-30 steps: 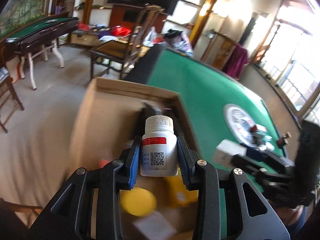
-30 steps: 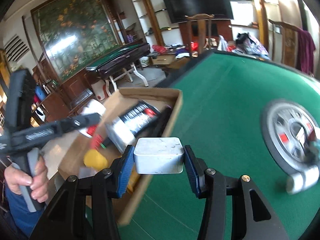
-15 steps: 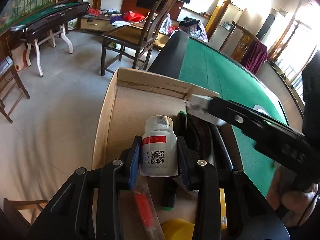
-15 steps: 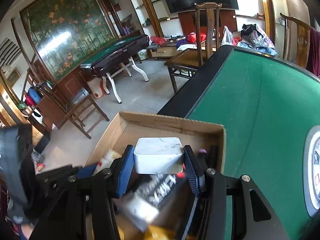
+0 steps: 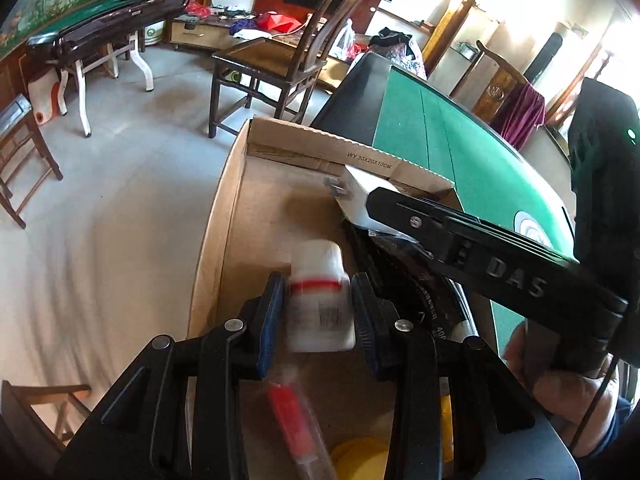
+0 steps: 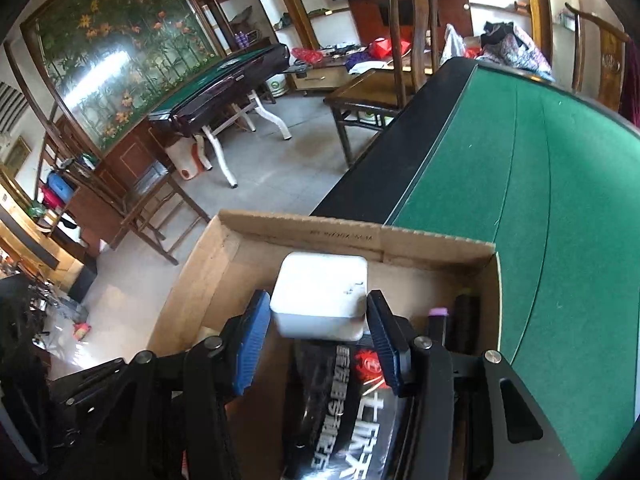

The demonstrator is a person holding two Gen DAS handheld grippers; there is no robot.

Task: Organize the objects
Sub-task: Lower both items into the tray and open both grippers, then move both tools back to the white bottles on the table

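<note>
The left gripper (image 5: 318,312) is clamping a white plastic pill bottle with a red label band (image 5: 319,304) by its sides and is holding it just above the floor of the open brown cardboard box (image 5: 224,216). Beneath it in the box are lying a red-filled clear packet (image 5: 290,424) and a round yellow lid (image 5: 360,454). The right gripper (image 6: 316,334) is clamping a white rounded rectangular charger block (image 6: 320,294) and is poising it over the far half of the same box, above a black glossy packet with white and red lettering (image 6: 344,412); beside that, a dark tube with a purple tip (image 6: 438,318) is lying along the box's right wall.

Both things look ready to be set down. To do it well, each hand should be lowering its load onto a bare patch of cardboard, the bottle toward the empty left side, the charger toward the far wall, and be opening only once the thing is resting. The two grippers are crowding each other, so one should be waiting or keeping to its own side. The bottle is blurred in the left view, so its exact tilt is unclear; it may topple if dropped.

The box is sitting at the corner of a green felt desk with a black rim (image 6: 540,184). Beyond, dark wooden chairs (image 5: 276,60) are standing on a grey floor (image 5: 100,200), a second green-topped table (image 6: 224,80) is standing by a wall mural of bamboo and orange flowers (image 6: 116,40), and a dark screen is hanging at the back.
</note>
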